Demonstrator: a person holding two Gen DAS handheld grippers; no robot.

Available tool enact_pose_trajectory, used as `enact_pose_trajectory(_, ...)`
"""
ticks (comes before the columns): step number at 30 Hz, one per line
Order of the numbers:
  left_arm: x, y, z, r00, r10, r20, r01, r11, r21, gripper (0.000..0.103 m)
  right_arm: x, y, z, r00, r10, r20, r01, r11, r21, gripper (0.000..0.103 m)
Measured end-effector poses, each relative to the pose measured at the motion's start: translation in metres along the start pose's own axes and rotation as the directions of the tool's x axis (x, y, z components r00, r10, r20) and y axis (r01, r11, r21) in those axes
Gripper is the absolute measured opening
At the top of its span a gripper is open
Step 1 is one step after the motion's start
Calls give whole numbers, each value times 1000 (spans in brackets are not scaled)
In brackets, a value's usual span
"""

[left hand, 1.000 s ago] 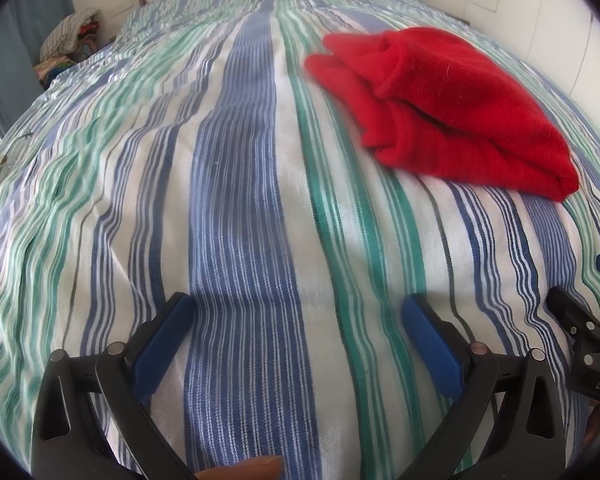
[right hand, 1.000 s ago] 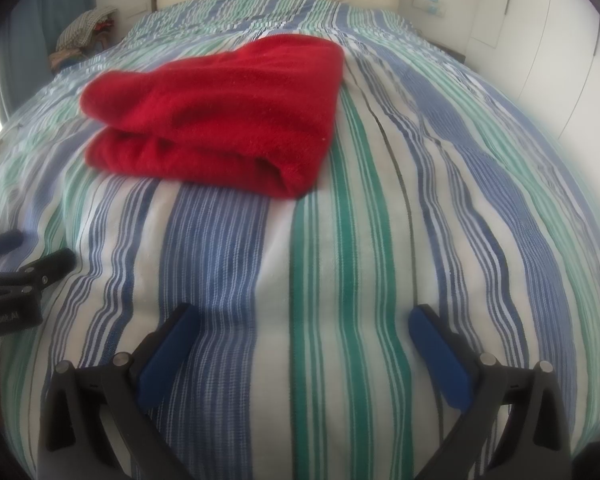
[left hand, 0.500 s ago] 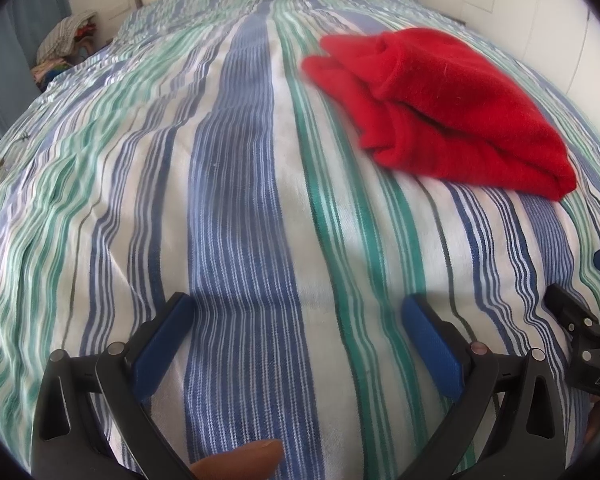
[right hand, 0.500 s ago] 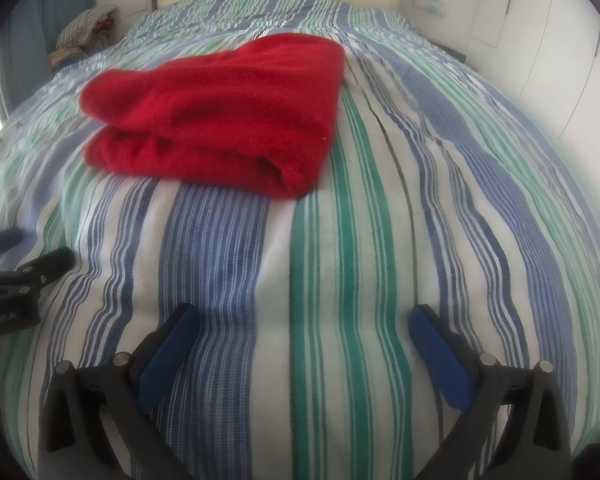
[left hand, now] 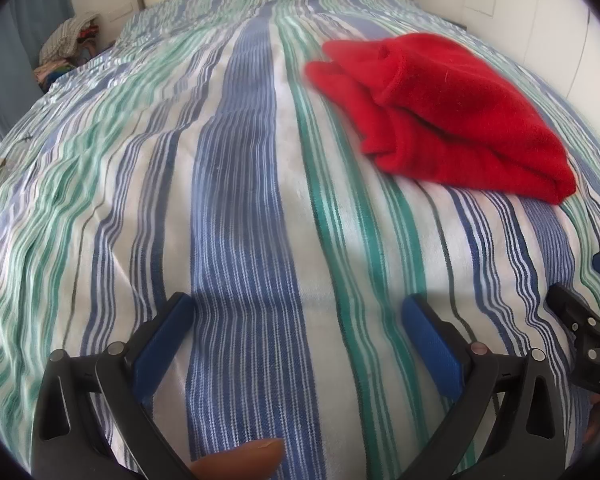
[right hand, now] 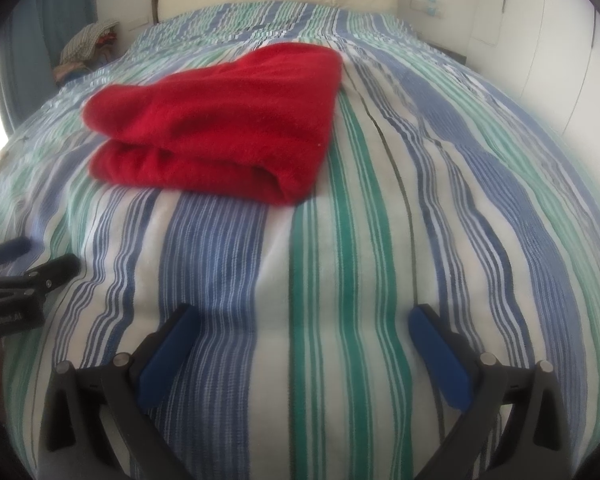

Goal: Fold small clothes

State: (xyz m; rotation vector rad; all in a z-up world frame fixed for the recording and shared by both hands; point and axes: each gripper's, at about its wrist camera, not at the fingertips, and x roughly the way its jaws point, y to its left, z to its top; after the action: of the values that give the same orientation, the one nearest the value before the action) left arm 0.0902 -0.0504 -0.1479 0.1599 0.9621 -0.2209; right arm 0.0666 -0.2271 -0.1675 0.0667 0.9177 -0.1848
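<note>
left tool [left hand: 296,316]: black arms, blue pads, silver screws | right tool [right hand: 304,326]: same

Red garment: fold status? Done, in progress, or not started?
Looks done: the red garment lies folded in layers on the striped bedspread, nothing gripping it. In hand: nothing. The left gripper and right gripper are both open, short of it, over bare bedspread. Left: at most tidying the loose left end. A clothes pile sits beside the bed; whether it's part of the job is unclear.

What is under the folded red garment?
The red garment lies on the striped bedspread, touching neither gripper. Anything else beneath it is hidden by its folded layers.
</note>
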Motion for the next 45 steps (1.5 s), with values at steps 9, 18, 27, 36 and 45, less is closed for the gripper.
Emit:
enact_pose_trajectory(9,0,-3,-1,1000,13,1,-13,1000,7,103,2,2,2,1000,-9,-7,9,1000,-9,103)
enact_pose_trajectory(18,0,-3,-1,1000,17,1,-17,1000,9,103,3,2,3,1000,-12,-9,12,1000,-12,103)
enact_pose_trajectory(27,-84,13,47,986,31,163,-34,999,15,103,-33,-13,39,996,86,-33,-87,996,-20,103)
enact_pose_trajectory(36,-198,22,68,951,128,282,-123,992,-34,103,-178,-8,101,987,32,158,0,980,-199,103)
enact_pose_trajectory(45,-212,14,26,972,65,226,-47,995,-85,103,-229,15,63,983,104,148,-82,986,-146,103)
